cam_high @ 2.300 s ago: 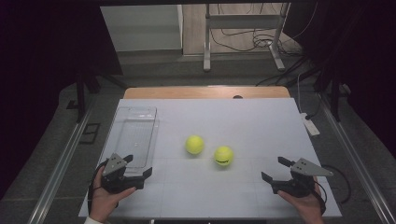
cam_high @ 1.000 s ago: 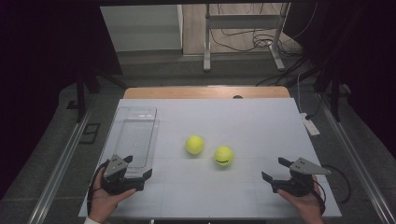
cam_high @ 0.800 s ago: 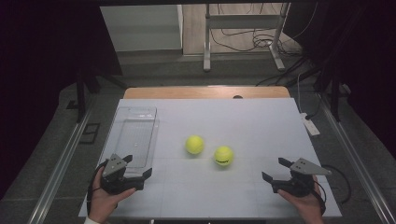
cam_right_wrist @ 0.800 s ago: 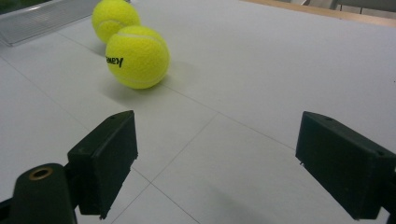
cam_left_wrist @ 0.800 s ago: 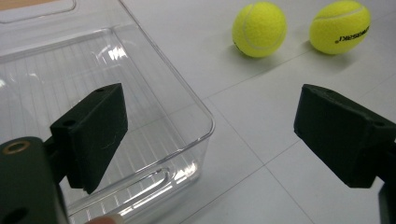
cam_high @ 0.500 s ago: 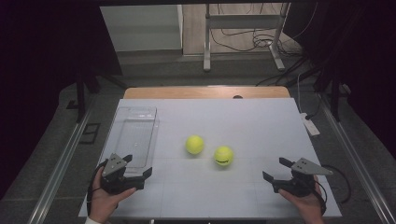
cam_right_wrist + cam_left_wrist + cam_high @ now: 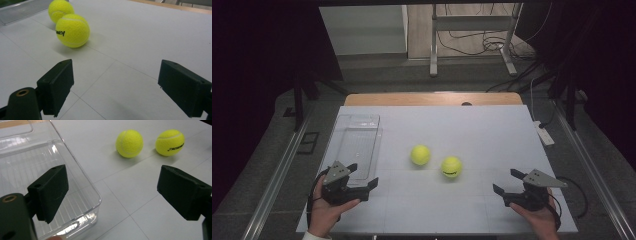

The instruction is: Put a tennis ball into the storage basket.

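Observation:
Two yellow tennis balls lie near the table's middle: the left ball (image 7: 420, 154) (image 7: 129, 143) (image 7: 60, 9) and the right ball (image 7: 451, 167) (image 7: 170, 142) (image 7: 72, 30), which bears black lettering. A clear plastic bin (image 7: 358, 145) (image 7: 37, 170) stands empty at the left. My left gripper (image 7: 362, 176) (image 7: 112, 192) is open by the bin's near right corner, nothing between its jaws. At the front right my right gripper (image 7: 507, 181) (image 7: 120, 87) is open too, pointing toward the balls and a good way short of them.
The white table (image 7: 472, 130) has a wooden strip along its far edge (image 7: 432, 98). A white power strip (image 7: 543, 134) lies at the right edge. Dark floor, a metal stand and cables lie beyond the table.

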